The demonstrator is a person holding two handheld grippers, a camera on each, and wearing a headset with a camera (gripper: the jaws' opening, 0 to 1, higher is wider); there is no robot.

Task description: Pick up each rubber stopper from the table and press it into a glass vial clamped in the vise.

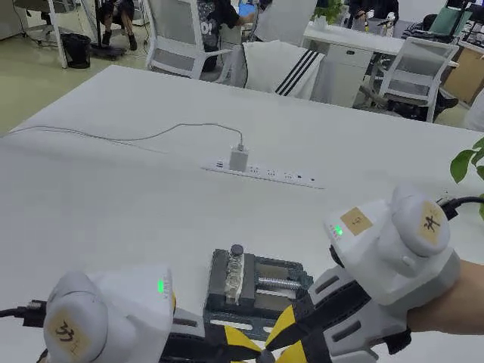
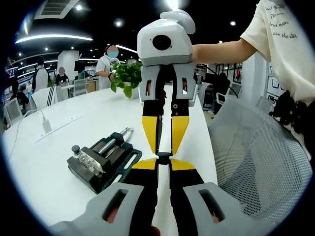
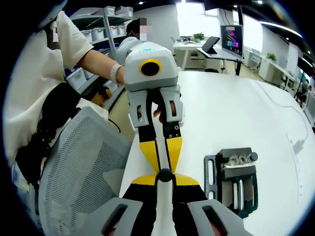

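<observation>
Left gripper [image 2: 164,161] and right gripper [image 3: 165,180], jaws narrowed, seemingly both pinch one round black stopper [image 3: 165,174].

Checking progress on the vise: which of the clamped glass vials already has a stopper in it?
The end vial, farthest from you in the head view: it alone wears a dark stopper; the rest look uncapped.

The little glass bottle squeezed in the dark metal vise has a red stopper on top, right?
Not red. The round rubber stopper on top of the little glass bottle squeezed in the dark metal vise is black. The head view shows it.
</observation>
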